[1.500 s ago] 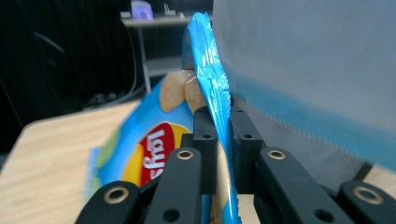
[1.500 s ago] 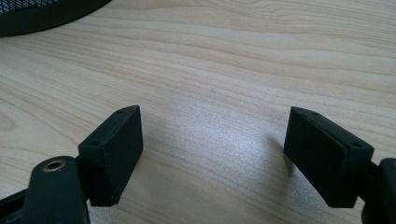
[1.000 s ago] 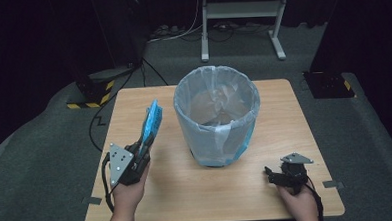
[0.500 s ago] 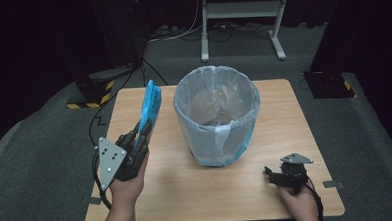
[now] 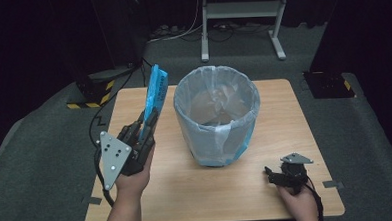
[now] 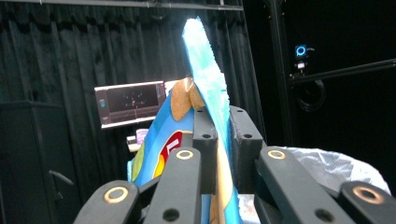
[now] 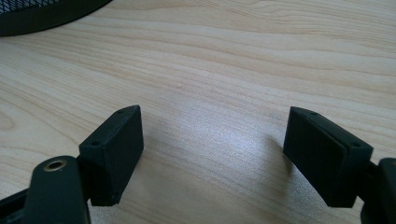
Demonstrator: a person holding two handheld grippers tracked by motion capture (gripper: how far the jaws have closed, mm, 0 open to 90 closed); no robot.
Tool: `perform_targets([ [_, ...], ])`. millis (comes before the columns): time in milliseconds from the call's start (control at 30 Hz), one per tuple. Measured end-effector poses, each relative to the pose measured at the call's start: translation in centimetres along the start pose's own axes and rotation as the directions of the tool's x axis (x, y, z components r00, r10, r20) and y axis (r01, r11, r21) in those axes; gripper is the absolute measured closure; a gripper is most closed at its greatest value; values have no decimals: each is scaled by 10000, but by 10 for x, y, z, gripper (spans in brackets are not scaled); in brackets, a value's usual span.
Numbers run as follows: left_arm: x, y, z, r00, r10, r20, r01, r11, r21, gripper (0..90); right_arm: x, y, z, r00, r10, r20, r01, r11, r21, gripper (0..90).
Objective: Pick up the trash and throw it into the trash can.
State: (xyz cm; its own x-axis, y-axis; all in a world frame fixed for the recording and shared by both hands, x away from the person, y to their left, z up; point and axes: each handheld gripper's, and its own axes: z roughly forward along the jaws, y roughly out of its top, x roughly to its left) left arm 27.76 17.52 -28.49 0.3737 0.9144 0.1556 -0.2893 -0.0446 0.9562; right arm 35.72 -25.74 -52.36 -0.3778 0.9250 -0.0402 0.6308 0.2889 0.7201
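Your left gripper [image 5: 146, 128] is clamped on the lower edge of the blue snack packet [image 5: 155, 95], upright just beside the lined bin [image 5: 217, 114], so it may slip free or catch the rim, while your right gripper [image 5: 273, 175] rests spread apart on the table [image 5: 197, 195].

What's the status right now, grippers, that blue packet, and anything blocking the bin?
Left gripper shut on blue packet, held upright beside the bin. Right gripper open, low over the table. Bin mouth unobstructed.
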Motion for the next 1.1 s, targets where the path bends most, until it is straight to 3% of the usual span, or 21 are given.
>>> perform_targets([
  [400, -9, 24, 15, 9992, 245, 312, -223, 9973, -701, 826, 0, 0, 0, 10000, -6, 2, 6, 10000, -3, 198],
  [867, -39, 47, 43, 9928, 411, 1125, -255, 9903, -1364, 826, 0, 0, 0, 10000, -1, 12, 1, 10000, 17, 203],
  [1100, -54, 47, 51, 9870, 376, 1563, -149, 9894, -1442, 826, 0, 0, 0, 10000, -4, 9, 4, 10000, 12, 205],
])
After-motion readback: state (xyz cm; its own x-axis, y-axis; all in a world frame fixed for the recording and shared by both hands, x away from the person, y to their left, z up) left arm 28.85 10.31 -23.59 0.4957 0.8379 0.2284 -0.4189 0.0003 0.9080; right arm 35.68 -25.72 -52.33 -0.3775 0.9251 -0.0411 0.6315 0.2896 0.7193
